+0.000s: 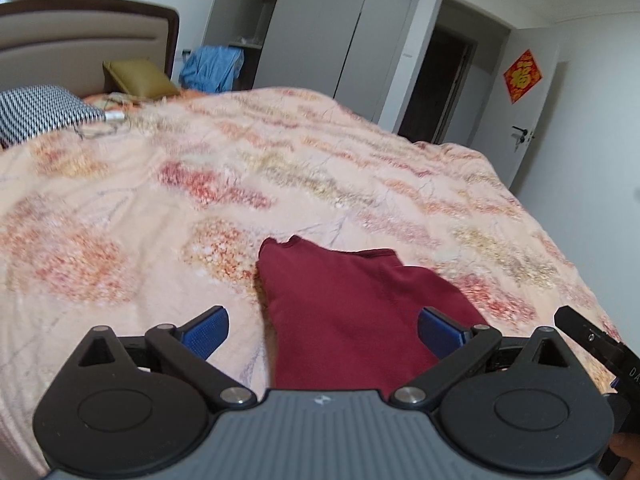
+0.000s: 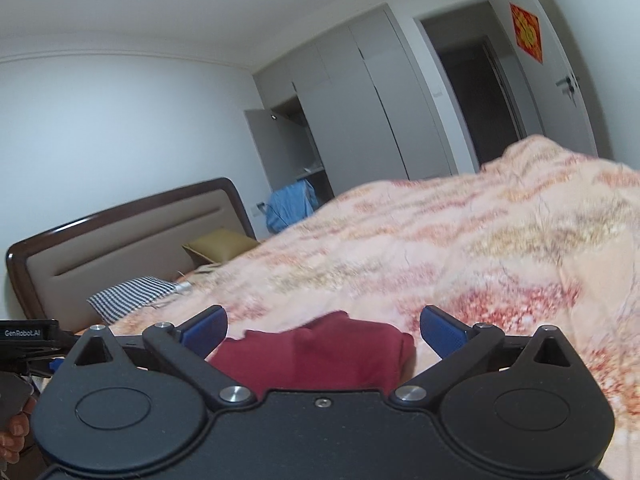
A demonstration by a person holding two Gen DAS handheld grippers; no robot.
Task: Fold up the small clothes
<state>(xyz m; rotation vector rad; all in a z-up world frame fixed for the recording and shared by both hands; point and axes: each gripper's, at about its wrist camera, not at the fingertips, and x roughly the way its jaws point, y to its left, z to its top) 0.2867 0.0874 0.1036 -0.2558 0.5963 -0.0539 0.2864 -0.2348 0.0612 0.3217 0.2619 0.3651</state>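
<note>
A dark red garment [image 1: 344, 312] lies folded on the peach floral bedspread [image 1: 200, 200]. My left gripper [image 1: 323, 330] hovers above its near end, jaws wide open, blue pads clear of the cloth. In the right wrist view the same red garment [image 2: 320, 356] sits low in front, partly hidden by the gripper body. My right gripper [image 2: 323, 330] is open as well, nothing between its fingers. The right gripper's black body [image 1: 592, 344] shows at the right edge of the left wrist view.
A checked pillow [image 1: 36, 110] and an olive cushion [image 1: 140, 78] lie near the brown headboard [image 2: 120, 232]. Blue clothing [image 1: 212, 68] hangs by the grey wardrobe [image 1: 340, 28]. A dark doorway [image 1: 436, 88] and a white door [image 1: 520, 112] stand beyond the bed.
</note>
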